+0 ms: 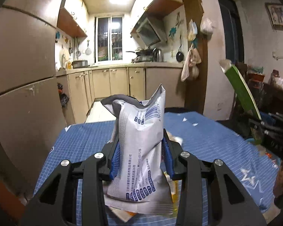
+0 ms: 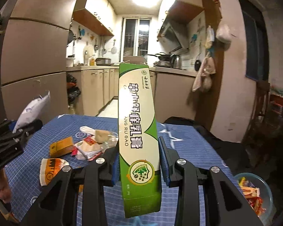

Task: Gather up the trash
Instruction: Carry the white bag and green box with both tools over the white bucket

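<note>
The left tool (image 1: 141,158) is closed on one crumpled white pouch (image 1: 139,146) and holds it upright above the near part of the blue gridded table (image 1: 84,137). The pouch looks empty, light and soft; its film is probably slippery and gives under the pads, so a pinch across its middle, as here, seems the safest hold.

Farther right on the table lies the loose trash: one flattened paper cup (image 2: 51,169) nearest, one small orange carton (image 2: 61,146) beyond it, and a heap of wrappers (image 2: 92,145) too tangled to count. All of it looks light – the cup and wrappers crushable, the carton stiffer and best taken across its flat faces.

The right tool (image 2: 139,163) is closed on one long green box (image 2: 137,131), gripped low on its sides and standing upright. It is stiff cardboard, open at the top and likely empty, so a firm squeeze could dent it.

At the far right, one clear bowl (image 2: 268,186) holds more wrappers – probably where the trash goes.
</note>
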`<state>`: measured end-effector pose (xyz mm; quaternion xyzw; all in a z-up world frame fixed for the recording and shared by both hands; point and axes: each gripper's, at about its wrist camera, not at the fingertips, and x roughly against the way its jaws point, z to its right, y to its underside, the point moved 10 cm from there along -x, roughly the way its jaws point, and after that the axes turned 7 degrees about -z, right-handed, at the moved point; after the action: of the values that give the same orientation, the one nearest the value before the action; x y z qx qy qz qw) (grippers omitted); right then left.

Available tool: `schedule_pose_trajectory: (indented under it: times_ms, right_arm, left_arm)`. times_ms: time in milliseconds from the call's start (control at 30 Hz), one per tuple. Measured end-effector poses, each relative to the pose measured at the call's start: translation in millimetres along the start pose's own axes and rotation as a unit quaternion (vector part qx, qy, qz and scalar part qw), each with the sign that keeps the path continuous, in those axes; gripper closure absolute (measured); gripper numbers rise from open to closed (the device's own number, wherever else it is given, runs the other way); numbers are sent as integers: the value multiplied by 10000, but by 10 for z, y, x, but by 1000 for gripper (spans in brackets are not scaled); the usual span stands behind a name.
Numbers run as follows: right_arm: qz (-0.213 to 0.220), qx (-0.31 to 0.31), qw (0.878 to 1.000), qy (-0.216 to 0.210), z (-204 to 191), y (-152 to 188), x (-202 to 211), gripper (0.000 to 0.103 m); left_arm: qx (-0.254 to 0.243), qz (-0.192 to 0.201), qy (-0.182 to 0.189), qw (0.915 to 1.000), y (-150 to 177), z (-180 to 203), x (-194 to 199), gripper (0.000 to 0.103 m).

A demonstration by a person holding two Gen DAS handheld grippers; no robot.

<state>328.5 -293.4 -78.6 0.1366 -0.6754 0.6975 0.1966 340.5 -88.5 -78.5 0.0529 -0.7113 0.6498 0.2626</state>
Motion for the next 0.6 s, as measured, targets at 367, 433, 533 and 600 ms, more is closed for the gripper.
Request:
schedule_pose_trajectory:
  times_ms: [367,433,533,600]
  right_arm:
    - [92,-472,9953,835,986,141,734,67]
    - [87,-580,9931,1016,1215,208,897,67]
    - [49,-735,9887,1309,1592,363,1165,67]
    - [-36,-856,9848,1509,1881,517,1347,67]
  left_arm:
    - [-327,174,1022,9941,-189,1093,114,66]
    - [-420,148,1268,9909,-180,1363,116,66]
    - [-588,134,1593,9854,-134,1779,147,66]
    - [-669,104,1806,9812,-102,2043,172,66]
